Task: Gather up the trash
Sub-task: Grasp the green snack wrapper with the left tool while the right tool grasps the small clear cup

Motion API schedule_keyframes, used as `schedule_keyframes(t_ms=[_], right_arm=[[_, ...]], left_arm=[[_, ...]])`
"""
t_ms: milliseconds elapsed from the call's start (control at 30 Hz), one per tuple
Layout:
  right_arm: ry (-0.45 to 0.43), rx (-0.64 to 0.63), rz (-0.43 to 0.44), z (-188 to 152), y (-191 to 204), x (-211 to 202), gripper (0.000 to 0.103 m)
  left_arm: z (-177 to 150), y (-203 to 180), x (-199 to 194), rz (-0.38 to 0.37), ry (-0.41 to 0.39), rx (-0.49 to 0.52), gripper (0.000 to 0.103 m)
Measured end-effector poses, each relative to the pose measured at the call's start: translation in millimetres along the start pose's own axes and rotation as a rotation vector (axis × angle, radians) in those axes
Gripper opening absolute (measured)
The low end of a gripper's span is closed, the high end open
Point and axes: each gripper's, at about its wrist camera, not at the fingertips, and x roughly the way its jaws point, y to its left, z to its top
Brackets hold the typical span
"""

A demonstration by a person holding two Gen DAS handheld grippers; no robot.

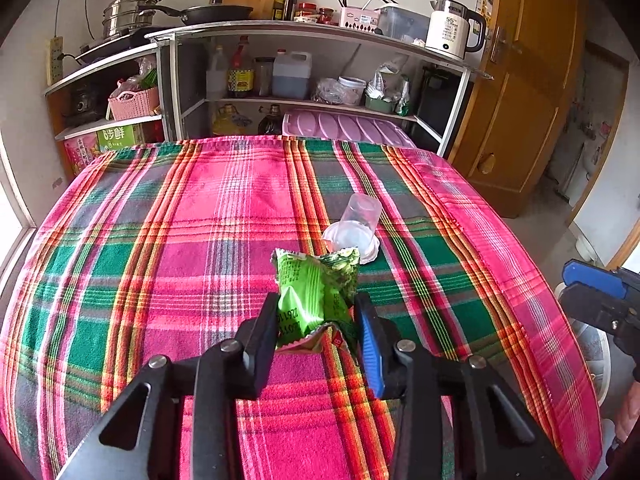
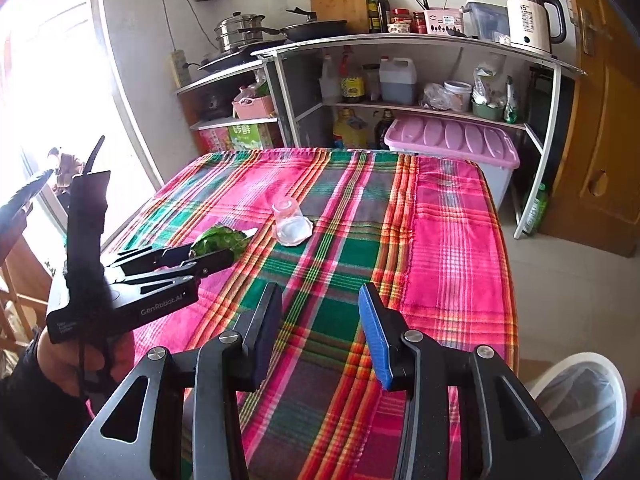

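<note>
My left gripper (image 1: 316,312) is shut on a crumpled green snack wrapper (image 1: 312,292) and holds it just above the plaid tablecloth (image 1: 160,240). The right wrist view shows that gripper (image 2: 218,254) from the side with the wrapper (image 2: 218,240) between its fingers. A clear plastic cup (image 1: 354,224) lies on its side on the cloth just beyond the wrapper; it also shows in the right wrist view (image 2: 290,220). My right gripper (image 2: 320,312) is open and empty above the near part of the table. Its body shows at the right edge of the left wrist view (image 1: 600,300).
A white bin lined with a bag (image 2: 580,408) stands on the floor at the table's near right corner. Behind the table is a shelf unit (image 1: 304,32) with pots, bottles and a kettle (image 1: 452,28). A pink-lidded storage box (image 2: 452,140) sits under it. A wooden door (image 1: 520,80) is at right.
</note>
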Motion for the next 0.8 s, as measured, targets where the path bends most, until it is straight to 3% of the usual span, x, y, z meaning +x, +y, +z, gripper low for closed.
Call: schedule_keyframes(t_ms=[333, 800], right_arm=[[0.036, -0.053, 0.003, 19.0, 20.4, 35.9, 0.041], [0.113, -0.112, -0.031, 49.7, 35.1, 115.5, 0.041]], left_arm=[[-9.4, 23.9, -31.5, 0.005, -0.071, -0.091, 0.039], [-19.3, 45.6, -40.4, -0.001, -0.099, -0.163, 0.039]])
